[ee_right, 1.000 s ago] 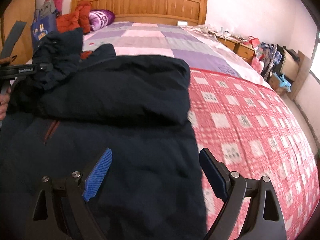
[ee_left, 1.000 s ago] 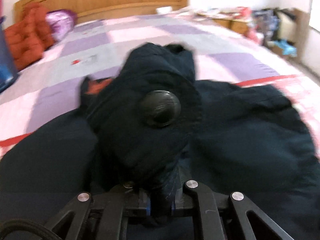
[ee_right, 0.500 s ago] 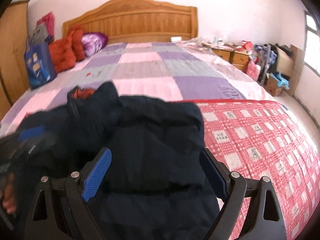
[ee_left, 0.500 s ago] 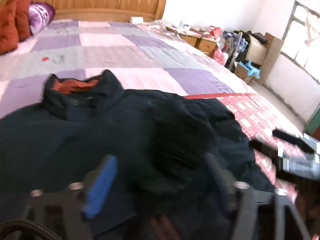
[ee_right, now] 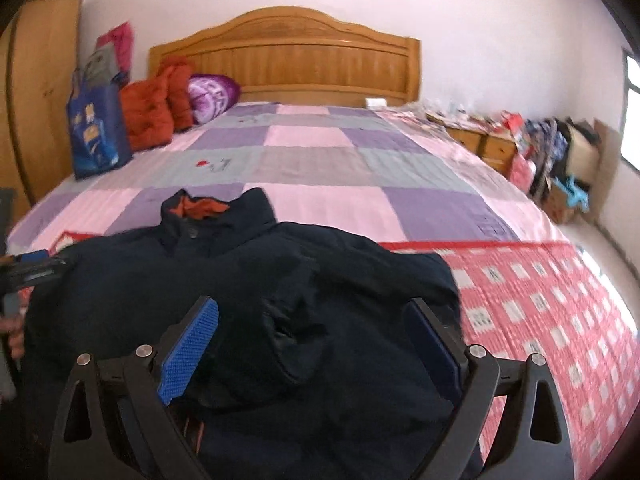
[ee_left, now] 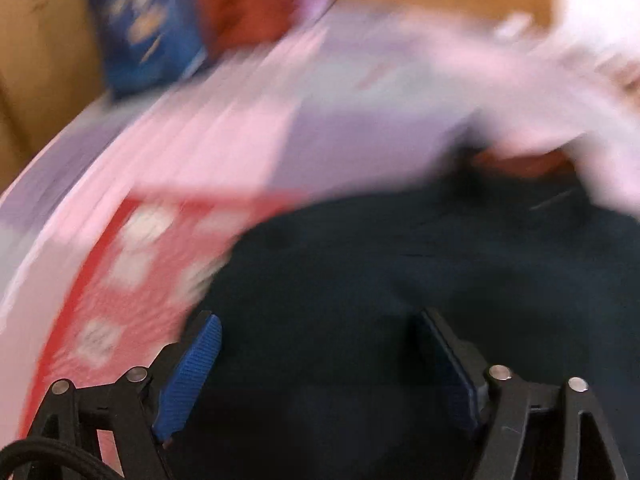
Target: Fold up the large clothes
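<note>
A dark navy jacket (ee_right: 280, 300) with an orange collar lining lies on the bed, both sleeves folded in over its body. It shows blurred in the left wrist view (ee_left: 420, 288). My right gripper (ee_right: 316, 344) is open and empty just above the jacket's lower half. My left gripper (ee_left: 320, 364) is open and empty over the jacket's left edge; it shows at the far left of the right wrist view (ee_right: 28, 268).
The bed (ee_right: 340, 160) has a purple, pink and grey checked cover and a red checked blanket (ee_right: 560, 300). A blue bag (ee_right: 96, 132), red cushions (ee_right: 156, 108) and a purple pillow (ee_right: 212, 92) sit by the wooden headboard. Cluttered nightstands (ee_right: 480, 140) stand at the right.
My left gripper let go of the sleeve, which now lies across the jacket, and swung back to the left side. My right gripper stayed open over the jacket.
</note>
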Demonstrator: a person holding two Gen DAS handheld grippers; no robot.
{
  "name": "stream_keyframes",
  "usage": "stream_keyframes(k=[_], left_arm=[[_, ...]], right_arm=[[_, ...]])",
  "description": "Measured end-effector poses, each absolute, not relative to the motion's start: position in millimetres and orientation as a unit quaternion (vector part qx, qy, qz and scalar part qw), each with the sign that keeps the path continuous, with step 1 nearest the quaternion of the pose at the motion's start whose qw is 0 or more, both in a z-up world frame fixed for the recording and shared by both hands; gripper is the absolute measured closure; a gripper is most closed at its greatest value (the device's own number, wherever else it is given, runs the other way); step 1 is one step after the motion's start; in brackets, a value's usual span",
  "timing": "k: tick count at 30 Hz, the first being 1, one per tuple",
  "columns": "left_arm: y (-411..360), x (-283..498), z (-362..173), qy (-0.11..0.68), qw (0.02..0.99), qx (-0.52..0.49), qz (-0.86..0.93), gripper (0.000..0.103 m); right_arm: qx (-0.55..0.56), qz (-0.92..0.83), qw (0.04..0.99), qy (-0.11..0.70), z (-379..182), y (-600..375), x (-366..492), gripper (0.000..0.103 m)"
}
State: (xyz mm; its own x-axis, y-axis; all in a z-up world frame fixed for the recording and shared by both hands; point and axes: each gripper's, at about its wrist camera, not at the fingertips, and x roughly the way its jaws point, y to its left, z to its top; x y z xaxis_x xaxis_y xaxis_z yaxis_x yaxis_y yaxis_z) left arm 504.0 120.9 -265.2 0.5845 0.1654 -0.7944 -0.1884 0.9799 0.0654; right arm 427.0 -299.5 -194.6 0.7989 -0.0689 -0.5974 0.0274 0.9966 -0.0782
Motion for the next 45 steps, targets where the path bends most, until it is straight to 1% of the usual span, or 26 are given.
stream_keyframes(k=[1, 2, 5, 6, 7, 8, 10, 14, 16, 18, 20, 21, 23, 26, 29, 30, 31, 34, 36, 38, 40, 45], left_arm=[[135.4, 510.4, -281.9, 0.466, 0.879, -0.025, 0.096, 0.009], [146.5, 513.7, -288.2, 0.471, 0.875, -0.033, 0.104, 0.007], [153.3, 517.1, -283.7, 0.454, 0.884, -0.008, 0.111, 0.007], [156.7, 514.9, -279.7, 0.448, 0.887, -0.019, 0.112, 0.008], [162.0, 510.3, -273.6, 0.439, 0.891, -0.044, 0.108, 0.014], [169.5, 502.2, -266.2, 0.427, 0.895, -0.077, 0.102, 0.018], [180.9, 481.2, -254.5, 0.405, 0.902, -0.117, 0.093, 0.019], [178.0, 431.9, -247.9, 0.402, 0.906, -0.107, 0.077, 0.019], [162.7, 411.2, -249.5, 0.402, 0.909, -0.088, 0.064, 0.019], [138.5, 393.9, -256.7, 0.395, 0.916, -0.048, 0.058, 0.018], [124.9, 387.5, -273.6, 0.393, 0.917, -0.013, 0.072, 0.015], [125.4, 386.2, -283.3, 0.394, 0.915, -0.019, 0.083, 0.012], [132.4, 382.0, -303.1, 0.391, 0.914, -0.048, 0.101, 0.000], [140.1, 386.0, -314.7, 0.400, 0.909, -0.072, 0.091, 0.000], [139.8, 385.0, -316.1, 0.396, 0.911, -0.073, 0.091, 0.000], [137.5, 385.0, -317.2, 0.395, 0.911, -0.067, 0.095, 0.000], [135.3, 385.5, -317.8, 0.393, 0.912, -0.059, 0.101, 0.000], [131.2, 382.8, -318.9, 0.390, 0.913, -0.046, 0.110, 0.000], [131.4, 382.7, -319.5, 0.389, 0.913, -0.045, 0.112, 0.000], [132.3, 382.5, -320.0, 0.387, 0.914, -0.045, 0.113, 0.000], [132.0, 382.4, -320.5, 0.385, 0.915, -0.044, 0.114, 0.000], [128.7, 378.8, -320.5, 0.384, 0.915, -0.041, 0.117, 0.000]], right_arm=[[-0.045, -0.024, 0.945, 0.322, -198.9, -292.7, 433.1, 0.007], [-0.050, -0.019, 0.943, 0.329, -203.5, -287.6, 439.0, 0.007], [-0.061, -0.009, 0.937, 0.344, -215.7, -280.3, 450.0, 0.007], [-0.067, -0.003, 0.934, 0.352, -220.9, -277.5, 453.3, 0.007], [-0.071, -0.001, 0.932, 0.355, -223.6, -276.6, 454.6, 0.007], [-0.072, 0.001, 0.932, 0.356, -225.2, -276.2, 455.3, 0.007], [-0.069, 0.005, 0.932, 0.356, -227.5, -277.2, 454.9, 0.007], [-0.047, 0.017, 0.931, 0.361, -229.8, -275.7, 457.4, 0.007], [-0.051, 0.034, 0.931, 0.360, -227.2, -265.5, 461.0, 0.007], [-0.064, 0.060, 0.930, 0.356, -222.7, -248.9, 465.3, 0.007], [-0.089, 0.092, 0.928, 0.349, -217.7, -225.7, 471.1, 0.007], [-0.108, 0.112, 0.926, 0.343, -215.1, -209.2, 475.2, 0.007], [-0.127, 0.141, 0.921, 0.339, -213.1, -187.6, 480.7, 0.007], [-0.146, 0.176, 0.916, 0.331, -208.4, -154.7, 494.4, 0.007], [-0.134, 0.234, 0.903, 0.335, -196.0, -120.2, 524.2, 0.007], [-0.117, 0.265, 0.892, 0.346, -191.5, -106.2, 543.1, 0.007], [-0.093, 0.305, 0.867, 0.382, -191.9, -90.6, 569.9, 0.007], [-0.044, 0.334, 0.814, 0.473, -206.5, -51.4, 633.0, 0.007], [-0.058, 0.343, 0.795, 0.497, -217.9, -23.0, 655.6, 0.007], [-0.085, 0.350, 0.777, 0.516, -231.8, 6.1, 667.8, 0.007], [-0.092, 0.372, 0.736, 0.558, -253.8, 33.8, 675.6, 0.007], [-0.095, 0.368, 0.682, 0.625, -296.6, 61.8, 683.0, 0.007]])
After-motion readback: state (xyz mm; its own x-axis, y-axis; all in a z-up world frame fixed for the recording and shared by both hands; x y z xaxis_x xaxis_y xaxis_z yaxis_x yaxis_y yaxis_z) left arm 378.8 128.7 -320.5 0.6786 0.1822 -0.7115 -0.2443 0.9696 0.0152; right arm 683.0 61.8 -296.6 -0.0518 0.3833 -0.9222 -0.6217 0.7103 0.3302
